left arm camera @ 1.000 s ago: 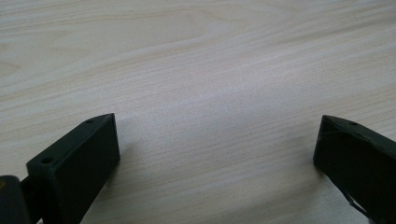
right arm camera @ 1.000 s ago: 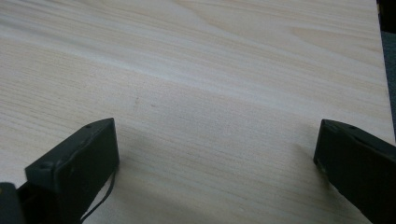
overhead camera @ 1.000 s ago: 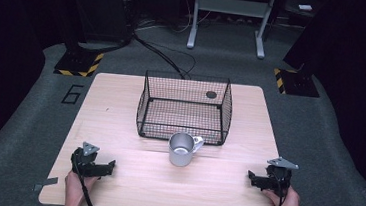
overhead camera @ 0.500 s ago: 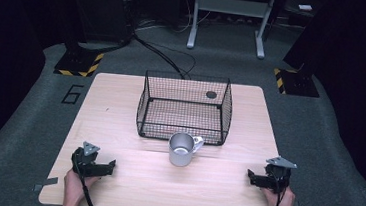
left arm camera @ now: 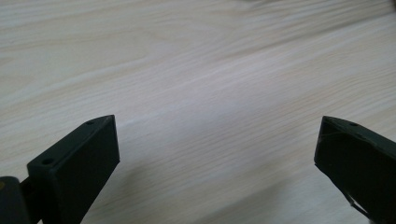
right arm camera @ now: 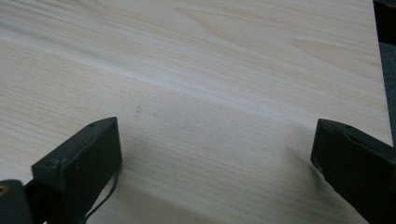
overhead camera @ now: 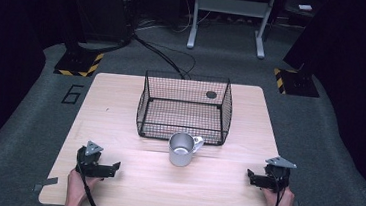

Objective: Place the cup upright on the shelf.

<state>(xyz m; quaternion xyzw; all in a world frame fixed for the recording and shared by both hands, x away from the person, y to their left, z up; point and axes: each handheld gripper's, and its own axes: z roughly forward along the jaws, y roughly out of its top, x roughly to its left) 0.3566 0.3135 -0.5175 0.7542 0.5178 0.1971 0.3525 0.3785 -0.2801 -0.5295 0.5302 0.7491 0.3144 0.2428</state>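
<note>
Steel mug (overhead camera: 183, 149) stands at the table's (overhead camera: 121, 102) centre, wire basket (overhead camera: 185, 106) at its twelve o'clock; your left gripper (overhead camera: 110, 168) and right gripper (overhead camera: 252, 177), jaws spread, stay parked at seven and five, nothing begun.

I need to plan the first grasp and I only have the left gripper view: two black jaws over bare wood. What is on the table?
Observer: A metal mug stands upright mid-table, between the two grippers and touching neither.
Operator: Anything near it?
Observer: A black wire basket sits just behind the mug, with nothing in it that I can make out.
Operator: Which way does the mug's handle point?
Observer: Toward the right gripper side, angled slightly to the basket.
Operator: Is that gripper ready?
Observer: Its jaws stand wide apart over bare table, like the left gripper.
</note>
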